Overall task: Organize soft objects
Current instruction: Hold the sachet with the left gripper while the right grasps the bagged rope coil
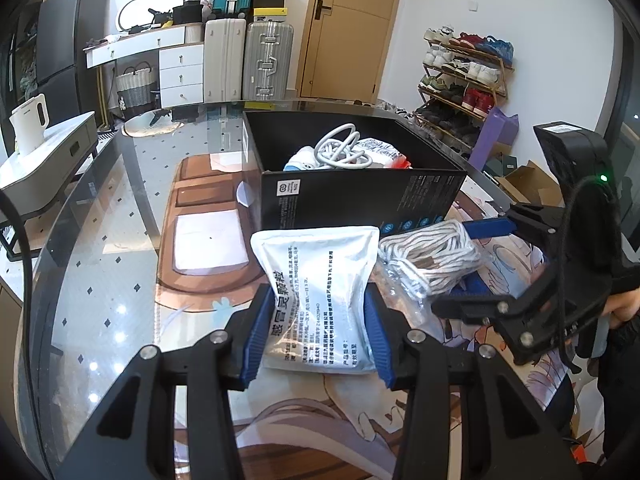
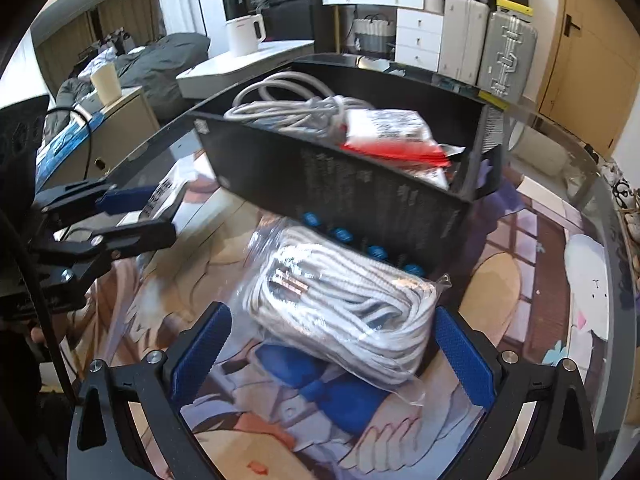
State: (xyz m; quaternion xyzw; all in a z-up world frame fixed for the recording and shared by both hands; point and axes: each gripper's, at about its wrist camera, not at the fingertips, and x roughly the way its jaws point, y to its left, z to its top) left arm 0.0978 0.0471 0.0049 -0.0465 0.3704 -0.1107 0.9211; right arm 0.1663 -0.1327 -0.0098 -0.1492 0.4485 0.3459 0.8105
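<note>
White pouch [image 1: 320,300] with Chinese print, unreadable, pinched in the left gripper [image 1: 318,336] just before the black box [image 1: 356,196]. Right gripper [image 2: 328,356] gapes wide around bagged rope [image 2: 340,304].

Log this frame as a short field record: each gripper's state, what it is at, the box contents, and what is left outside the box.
left gripper: shut on white pouch, which is in front of the box
right gripper: open, its fingers either side of bagged rope, not clamped
black box: open top, on the glass table
in box: white cable, packet with red edge
outside box: white pouch, bagged rope
task status: two soft items not yet in the box
</note>
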